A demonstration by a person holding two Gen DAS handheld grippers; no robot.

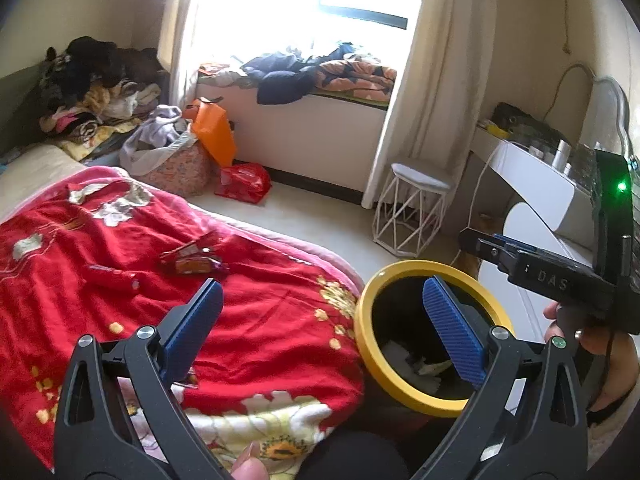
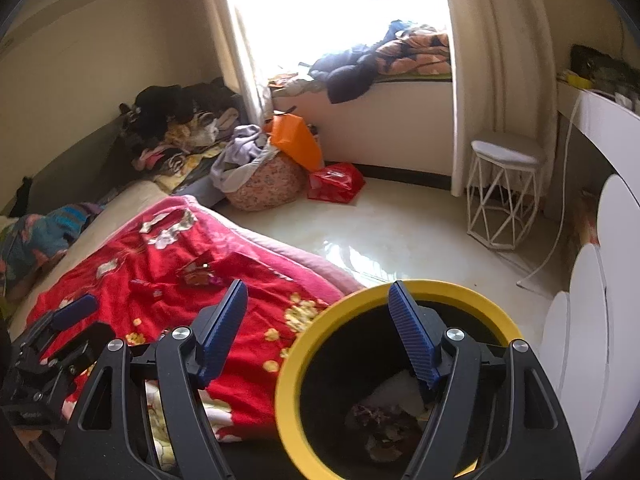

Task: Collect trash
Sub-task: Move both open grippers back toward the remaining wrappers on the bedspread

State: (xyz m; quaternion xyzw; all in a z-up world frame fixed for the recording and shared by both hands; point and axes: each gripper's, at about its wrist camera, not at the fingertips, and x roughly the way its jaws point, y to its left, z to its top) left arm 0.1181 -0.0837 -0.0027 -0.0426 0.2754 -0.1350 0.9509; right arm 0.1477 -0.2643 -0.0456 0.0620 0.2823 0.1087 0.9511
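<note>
A black bin with a yellow rim (image 1: 366, 312) (image 2: 292, 364) stands beside the bed and holds scraps of trash (image 2: 380, 420). Red snack wrappers (image 1: 192, 258) (image 2: 198, 274) and a red stick-shaped wrapper (image 1: 112, 276) lie on the red floral blanket (image 1: 260, 332) (image 2: 248, 280). My left gripper (image 1: 322, 292) is open and empty, with one finger over the blanket and one over the bin. My right gripper (image 2: 318, 294) is open and empty, astride the bin's left rim. The right gripper also shows in the left wrist view (image 1: 480, 242), and the left gripper shows in the right wrist view (image 2: 74, 308).
A white wire stool (image 1: 412, 208) (image 2: 502, 196) stands on the floor by the curtain. A white dresser (image 1: 536, 192) (image 2: 592, 320) is at the right. A laundry basket (image 1: 176, 168), an orange bag (image 1: 214, 132) and a red bag (image 1: 242, 182) sit by the window bench. Clothes are piled at the bed's far end.
</note>
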